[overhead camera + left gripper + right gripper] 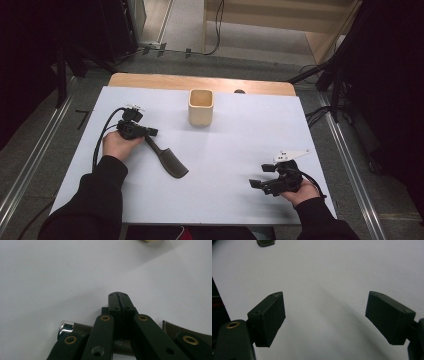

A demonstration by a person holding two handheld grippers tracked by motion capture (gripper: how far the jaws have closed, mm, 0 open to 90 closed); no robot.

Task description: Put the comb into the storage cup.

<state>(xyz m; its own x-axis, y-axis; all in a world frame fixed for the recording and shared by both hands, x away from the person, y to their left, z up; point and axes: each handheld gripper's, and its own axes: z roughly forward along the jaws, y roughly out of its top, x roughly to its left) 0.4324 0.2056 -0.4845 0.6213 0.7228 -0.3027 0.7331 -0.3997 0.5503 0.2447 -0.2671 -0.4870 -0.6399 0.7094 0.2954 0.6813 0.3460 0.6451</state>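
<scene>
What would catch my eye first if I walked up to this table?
Probably the dark comb lying on the white sheet left of centre, its handle under the left gripper, whose jaws are closed together. Next, the small beige square cup standing alone near the table's far edge. At the near right, the right gripper rests with its jaws wide open and nothing between them.
</scene>
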